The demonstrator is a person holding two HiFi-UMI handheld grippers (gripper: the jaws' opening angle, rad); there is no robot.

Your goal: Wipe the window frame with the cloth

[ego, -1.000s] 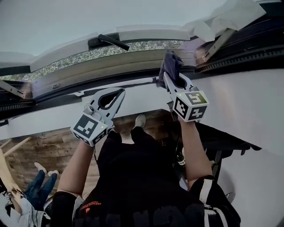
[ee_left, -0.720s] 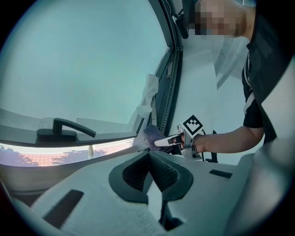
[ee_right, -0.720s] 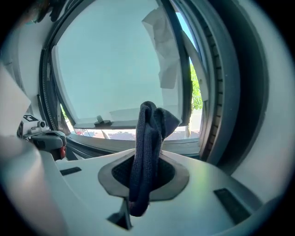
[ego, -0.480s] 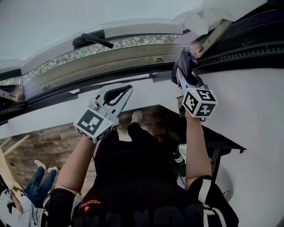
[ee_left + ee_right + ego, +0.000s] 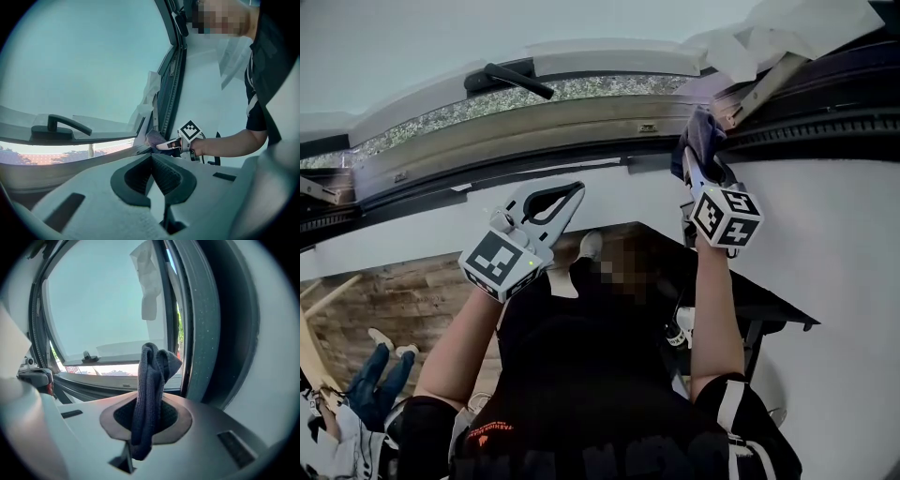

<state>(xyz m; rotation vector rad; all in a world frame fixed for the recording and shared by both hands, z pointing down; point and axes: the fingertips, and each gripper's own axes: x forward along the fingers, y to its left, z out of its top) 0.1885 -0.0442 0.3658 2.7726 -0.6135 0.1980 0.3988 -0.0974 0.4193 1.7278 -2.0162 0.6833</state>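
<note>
finding: the right gripper (image 5: 697, 165) has its jaws clamped on a bunched dark cloth (image 5: 701, 136). the cloth's top is pressed into the right-hand corner of the window frame (image 5: 534, 127), just beside a metal stay arm (image 5: 766, 82). in the right gripper view the cloth (image 5: 149, 394) runs up through the jaws as a narrow fold, with a tail hanging below them. the left gripper (image 5: 569, 195) is held below the frame, apart from it. its jaws are closed together with nothing between them, as the left gripper view confirms (image 5: 152, 172).

risks, as judged:
- the fold could be dragged out of the jaws if it catches on the stay arm or on other fittings in the corner. the cause would be friction against a grip that takes in only a narrow part of the cloth.
- the window stands open, so a released cloth could fall outside.
- if the bunch flattens or rolls aside, the hard jaw tips may scrape the frame.
- a loose white sheet (image 5: 787, 33) hangs over the same corner and could be snagged or pulled down by an upward stroke.
- the left gripper steadies nothing, so all the wiping load falls on one arm.

count:
- cloth: one
- grippers: two
- window frame: one
- window handle (image 5: 511, 80): one
- stay arm near the cloth: one
- white sheet: one
</note>
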